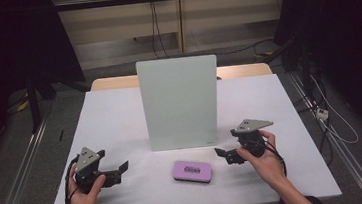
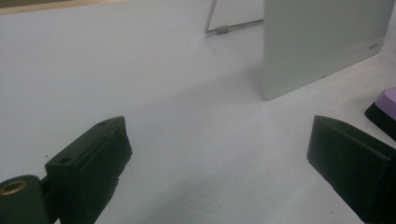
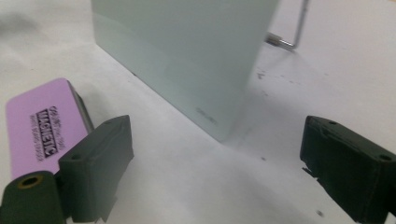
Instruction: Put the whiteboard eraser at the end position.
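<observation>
A pale glass whiteboard [image 1: 179, 102] stands upright on a wire stand in the middle of the white table [image 1: 115, 113]. In front of it lies a purple magnetic eraser [image 1: 192, 171] with a black base. My left gripper [image 1: 119, 171] rests low at the front left, open, its jaws pointing right toward the eraser [image 2: 385, 107]. My right gripper [image 1: 222, 154] sits at the front right, open, jaws pointing left, with the eraser [image 3: 44, 128] beside its left jaw and the board [image 3: 187, 56] ahead. Nothing lies between either pair of jaws.
The board [image 2: 322, 42] has a thin wire stand [image 2: 224, 29] behind it. Past the table are a wooden edge [image 1: 112, 82], cables on the floor [image 1: 321, 113] and metal rails at both sides.
</observation>
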